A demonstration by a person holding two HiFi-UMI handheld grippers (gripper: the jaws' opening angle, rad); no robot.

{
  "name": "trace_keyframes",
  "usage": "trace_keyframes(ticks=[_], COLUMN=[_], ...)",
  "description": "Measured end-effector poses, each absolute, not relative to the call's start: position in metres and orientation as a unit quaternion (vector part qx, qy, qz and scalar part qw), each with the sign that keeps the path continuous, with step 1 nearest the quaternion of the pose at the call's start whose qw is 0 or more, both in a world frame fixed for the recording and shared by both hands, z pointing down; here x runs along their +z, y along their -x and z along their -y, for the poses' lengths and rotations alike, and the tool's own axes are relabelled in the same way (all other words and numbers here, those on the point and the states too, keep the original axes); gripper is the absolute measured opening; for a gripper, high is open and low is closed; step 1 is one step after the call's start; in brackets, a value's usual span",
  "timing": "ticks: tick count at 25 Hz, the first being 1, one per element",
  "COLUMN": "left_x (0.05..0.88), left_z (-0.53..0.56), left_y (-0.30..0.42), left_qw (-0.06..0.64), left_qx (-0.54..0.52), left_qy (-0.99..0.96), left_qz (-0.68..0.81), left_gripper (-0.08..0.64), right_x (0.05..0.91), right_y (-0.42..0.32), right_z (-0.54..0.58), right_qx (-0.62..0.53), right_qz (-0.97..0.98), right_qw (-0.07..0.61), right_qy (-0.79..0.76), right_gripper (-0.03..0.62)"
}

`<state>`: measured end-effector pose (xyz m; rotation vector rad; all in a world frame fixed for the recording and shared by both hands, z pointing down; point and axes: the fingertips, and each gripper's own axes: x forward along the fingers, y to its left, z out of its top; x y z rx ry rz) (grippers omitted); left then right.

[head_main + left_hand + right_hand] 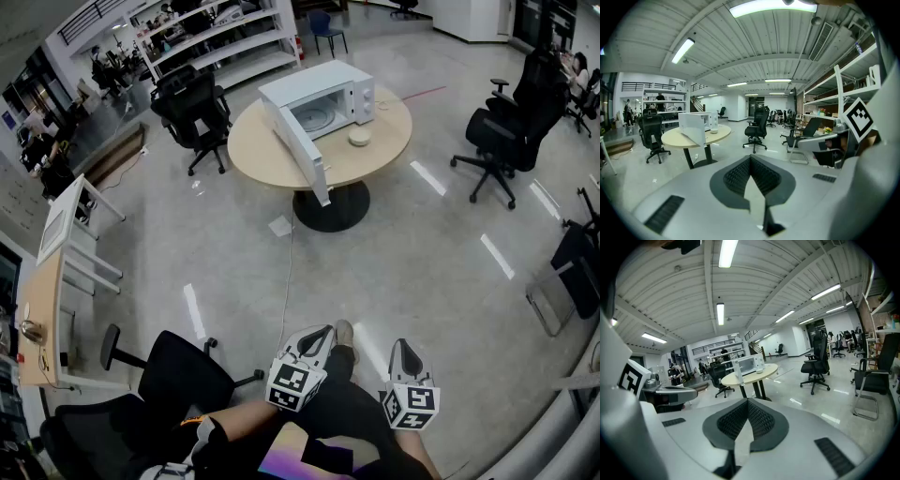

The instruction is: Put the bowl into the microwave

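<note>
Holding left gripper [317,336] and right gripper [403,349] pressed together, empty, I face the bowl [359,138] far ahead, midway between them, beside the open microwave [319,101].

Small pale bowl [359,138] sitting upright on round tan worktop [255,155], at 4 o'clock of white microwave [319,84]; microwave door [305,155] hanging wide open toward 7 o'clock.

We hold the left gripper [319,334] and the right gripper [404,347] low in front of us, side by side and just apart, both pointing forward. Each pair of jaws is closed tip to tip and empty.
</note>
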<state>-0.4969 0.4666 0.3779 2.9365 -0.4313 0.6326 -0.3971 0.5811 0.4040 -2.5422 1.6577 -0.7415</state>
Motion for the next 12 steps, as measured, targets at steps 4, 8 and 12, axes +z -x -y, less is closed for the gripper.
trace_keyframes(ticks=[4,8,12], left_x=[0.391,0.398,0.406], left_z=[-0.467,-0.463,-0.456], left_y=[0.475,0.446,0.416], left_qw=[0.061,0.058,0.067], left_qx=[0.213,0.217,0.227], left_qy=[-0.967,-0.969,-0.968], left_qz=[0.124,0.099,0.085], left_gripper=[0.048,0.048,0.048], right_x=[0.408,0.412,0.422], right_y=[0.380,0.357,0.332], right_z=[-0.581,-0.579,-0.572], right_qx=[-0.238,-0.245,-0.259], right_qz=[-0.525,-0.509,-0.501], right_qw=[0.006,0.010,0.011], right_qy=[0.817,0.825,0.826], right_gripper=[0.015,0.015,0.015])
